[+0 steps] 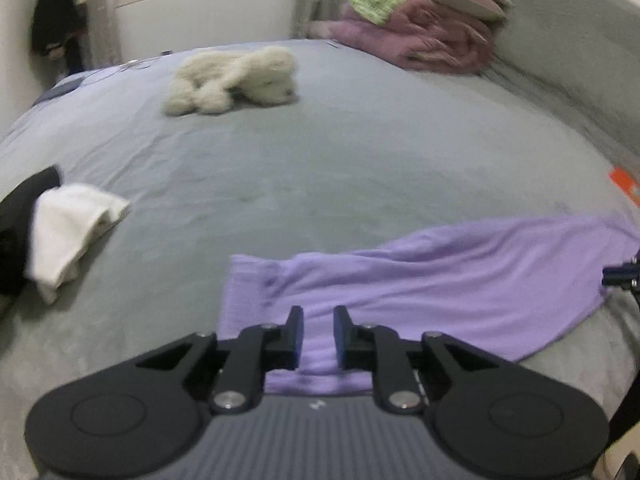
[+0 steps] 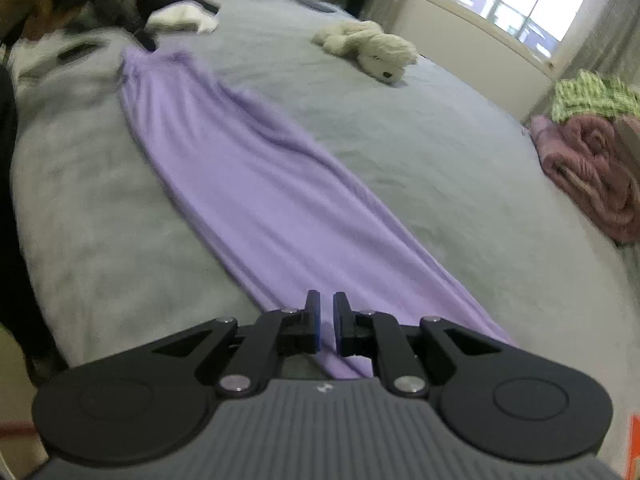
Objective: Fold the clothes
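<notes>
A lilac garment [image 1: 420,280] lies stretched in a long strip across the grey bed [image 1: 320,152]. It also shows in the right wrist view [image 2: 248,184], running away from me toward the far left. My left gripper [image 1: 318,312] is at one end of the strip, its jaws narrowly apart with lilac cloth running between them. My right gripper [image 2: 327,298] is at the other end, its jaws nearly closed with the cloth's end gathered between them. The right gripper's tip shows at the left wrist view's right edge [image 1: 620,276].
A white cloth [image 1: 72,232] on dark clothes lies at the bed's left. A cream plush toy [image 1: 236,80] lies mid-bed. Folded pink and green bedding [image 1: 420,20] is stacked by the grey headboard [image 1: 568,52]. A window is behind the bed.
</notes>
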A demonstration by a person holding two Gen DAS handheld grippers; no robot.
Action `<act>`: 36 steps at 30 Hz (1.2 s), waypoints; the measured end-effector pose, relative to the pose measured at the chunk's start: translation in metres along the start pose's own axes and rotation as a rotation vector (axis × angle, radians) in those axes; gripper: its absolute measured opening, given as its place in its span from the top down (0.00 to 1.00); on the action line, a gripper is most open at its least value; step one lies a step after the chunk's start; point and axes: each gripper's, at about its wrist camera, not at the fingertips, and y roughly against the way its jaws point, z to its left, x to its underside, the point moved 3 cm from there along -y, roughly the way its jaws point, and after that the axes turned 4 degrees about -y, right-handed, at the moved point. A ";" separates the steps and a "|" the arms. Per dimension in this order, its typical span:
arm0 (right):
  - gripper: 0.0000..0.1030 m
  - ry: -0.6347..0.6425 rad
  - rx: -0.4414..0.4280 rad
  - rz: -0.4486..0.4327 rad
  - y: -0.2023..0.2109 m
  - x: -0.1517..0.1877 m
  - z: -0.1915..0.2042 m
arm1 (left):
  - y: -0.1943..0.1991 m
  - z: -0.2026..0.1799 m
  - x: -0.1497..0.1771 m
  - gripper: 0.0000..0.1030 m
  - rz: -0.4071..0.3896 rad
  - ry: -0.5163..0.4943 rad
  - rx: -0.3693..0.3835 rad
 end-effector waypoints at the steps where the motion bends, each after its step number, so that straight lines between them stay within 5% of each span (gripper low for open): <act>1: 0.88 0.021 0.004 0.006 0.001 0.004 0.003 | -0.003 -0.006 -0.003 0.84 0.014 -0.014 -0.001; 11: 0.86 0.113 0.075 0.039 0.000 0.030 -0.010 | -0.011 -0.068 -0.037 0.79 0.078 -0.143 0.038; 14: 0.70 0.178 0.103 0.035 -0.001 0.034 -0.010 | -0.017 -0.104 -0.045 0.76 0.095 -0.209 0.087; 20: 0.69 0.234 0.082 0.021 -0.002 0.036 -0.013 | -0.041 -0.144 -0.054 0.71 0.140 -0.223 0.156; 23: 0.80 0.237 0.065 0.024 -0.006 0.037 -0.017 | -0.049 -0.152 -0.056 0.71 0.156 -0.210 0.172; 25: 0.98 0.243 0.057 0.029 -0.010 0.038 -0.018 | -0.052 -0.156 -0.057 0.71 0.163 -0.202 0.180; 36: 1.00 0.191 0.015 -0.037 0.018 0.038 -0.023 | -0.059 -0.123 -0.041 0.71 0.227 -0.170 0.112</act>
